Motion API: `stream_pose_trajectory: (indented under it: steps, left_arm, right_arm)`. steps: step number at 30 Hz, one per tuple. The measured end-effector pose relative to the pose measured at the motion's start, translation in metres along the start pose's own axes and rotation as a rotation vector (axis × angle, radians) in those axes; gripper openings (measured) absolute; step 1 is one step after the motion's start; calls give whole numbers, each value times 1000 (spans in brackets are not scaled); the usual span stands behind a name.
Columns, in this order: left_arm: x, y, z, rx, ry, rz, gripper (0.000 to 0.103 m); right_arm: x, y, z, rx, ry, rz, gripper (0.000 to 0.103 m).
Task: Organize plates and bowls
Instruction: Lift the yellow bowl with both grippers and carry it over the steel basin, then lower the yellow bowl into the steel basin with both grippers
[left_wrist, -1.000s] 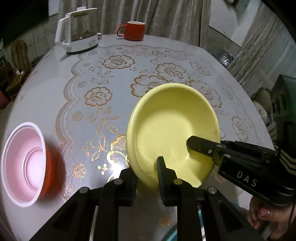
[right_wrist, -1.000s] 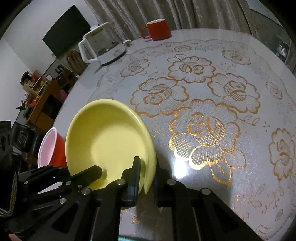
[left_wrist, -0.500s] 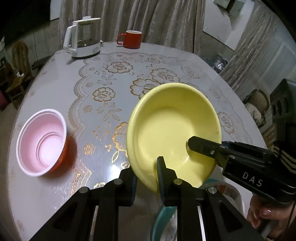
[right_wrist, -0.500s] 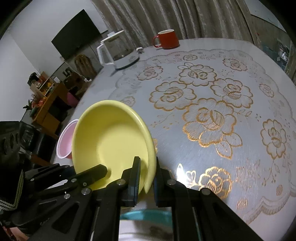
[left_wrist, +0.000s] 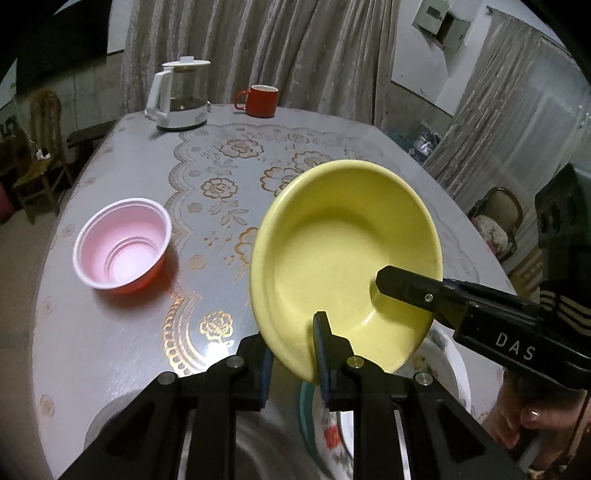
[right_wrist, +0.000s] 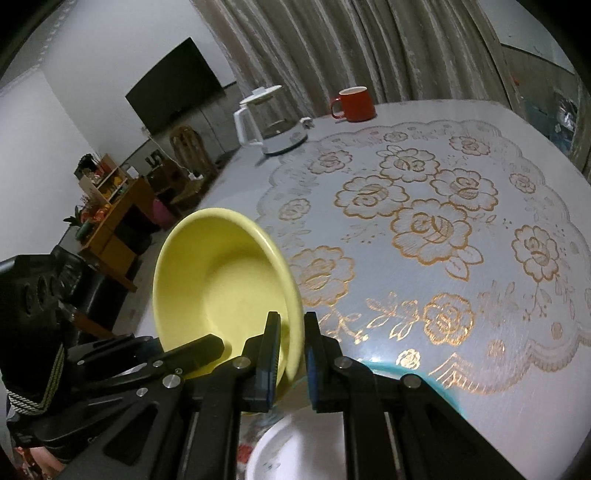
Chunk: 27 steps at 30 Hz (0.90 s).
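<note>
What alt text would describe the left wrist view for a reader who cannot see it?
Two black grippers, the left gripper from below and the right gripper from the right, clamp the rim of a tilted yellow bowl above a floral table. A pink-lined red bowl sits left.

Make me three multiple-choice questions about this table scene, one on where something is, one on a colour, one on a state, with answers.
1. Where does the mug stand?
A. Far end of the table, beside the kettle
B. Inside the pink cup
C. On the floral plate

2. What colour is the bowl inside?
A. Blue
B. Yellow
C. Black

3. How is the bowl held?
A. Lying flat on the table
B. Upside down
C. Tilted, both tongs on its rim

Answers: 1 A, it sits next to the kettle by the curtain. 2 B, plain yellow. 3 C, left tongs and right tongs each pinch the rim.
</note>
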<state>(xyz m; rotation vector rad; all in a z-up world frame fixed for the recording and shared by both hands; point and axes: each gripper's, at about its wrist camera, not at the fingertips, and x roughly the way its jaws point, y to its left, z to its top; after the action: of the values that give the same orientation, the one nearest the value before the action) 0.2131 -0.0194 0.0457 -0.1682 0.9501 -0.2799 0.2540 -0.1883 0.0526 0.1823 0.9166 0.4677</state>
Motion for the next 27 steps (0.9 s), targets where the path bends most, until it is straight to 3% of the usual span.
stream_pose_trajectory:
  steps: [13, 27]
  left_arm:
    - [-44, 26, -43, -41, -42, -3, 20]
    - [-74, 56, -96, -99, -25, 6, 20]
  right_arm:
    - [-15, 40, -45, 21, -21, 96, 14]
    - [-8, 74, -81, 11, 41, 169, 14]
